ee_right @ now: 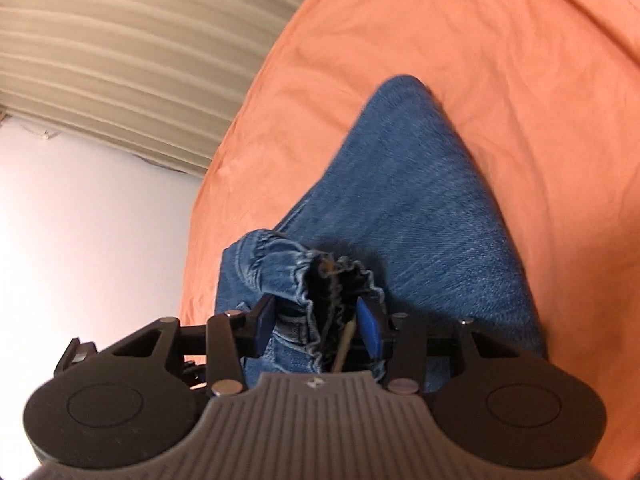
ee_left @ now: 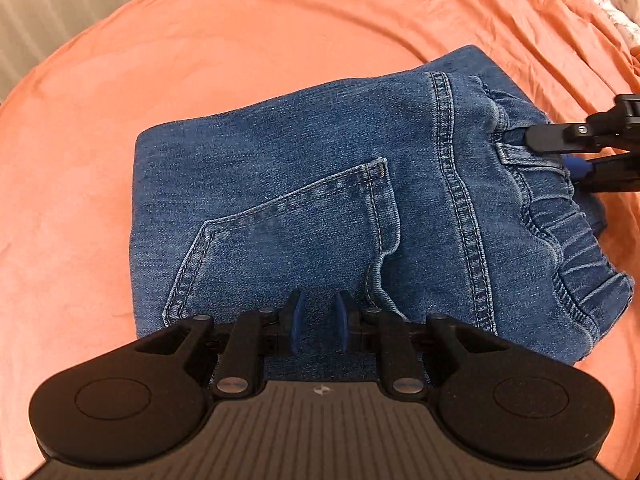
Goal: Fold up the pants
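While the blue jeans (ee_left: 320,216) lie folded into a thick rectangle on the orange sheet (ee_left: 200,60), everything else can be placed from them. Left of the jeans, past the sheet's edge, a beige ribbed curtain (ee_right: 140,48) hangs. At the jeans' near edge, just below the back pocket (ee_left: 288,236), the left gripper (ee_left: 318,322) hovers over the denim with its blue pads a narrow gap apart and nothing between them. At the jeans' right end, the gathered elastic waistband (ee_left: 560,224) meets the right gripper (ee_right: 316,326), whose fingers stand apart on either side of the bunched waistband cloth (ee_right: 320,280); whether the pads actually press it, I cannot tell.
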`<move>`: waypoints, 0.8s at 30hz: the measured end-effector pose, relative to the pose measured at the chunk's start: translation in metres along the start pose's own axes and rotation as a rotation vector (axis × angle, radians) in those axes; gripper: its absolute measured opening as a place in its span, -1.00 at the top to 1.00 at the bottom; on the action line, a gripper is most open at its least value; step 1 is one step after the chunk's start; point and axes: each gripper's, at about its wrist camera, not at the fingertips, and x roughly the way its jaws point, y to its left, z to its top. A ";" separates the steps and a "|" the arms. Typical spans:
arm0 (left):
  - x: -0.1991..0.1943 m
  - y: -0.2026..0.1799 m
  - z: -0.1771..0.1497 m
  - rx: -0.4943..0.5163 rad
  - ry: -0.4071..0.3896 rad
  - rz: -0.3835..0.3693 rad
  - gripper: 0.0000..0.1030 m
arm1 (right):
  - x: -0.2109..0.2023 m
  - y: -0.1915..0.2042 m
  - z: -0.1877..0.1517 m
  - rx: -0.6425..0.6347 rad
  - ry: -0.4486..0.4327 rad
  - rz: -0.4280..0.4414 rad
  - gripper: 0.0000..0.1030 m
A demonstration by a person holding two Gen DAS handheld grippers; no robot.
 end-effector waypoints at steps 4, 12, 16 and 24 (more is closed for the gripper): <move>-0.001 0.000 0.000 -0.008 0.001 -0.001 0.58 | 0.007 -0.013 0.003 0.058 0.006 0.062 0.36; -0.017 0.014 -0.010 -0.053 -0.071 -0.031 0.53 | -0.001 0.049 0.004 -0.180 -0.029 0.000 0.83; -0.051 0.035 -0.017 -0.106 -0.199 -0.068 0.44 | -0.020 0.120 0.008 -0.325 -0.042 0.006 0.83; -0.077 0.089 -0.026 -0.247 -0.326 -0.024 0.30 | -0.042 0.197 0.051 -0.407 -0.124 -0.035 0.85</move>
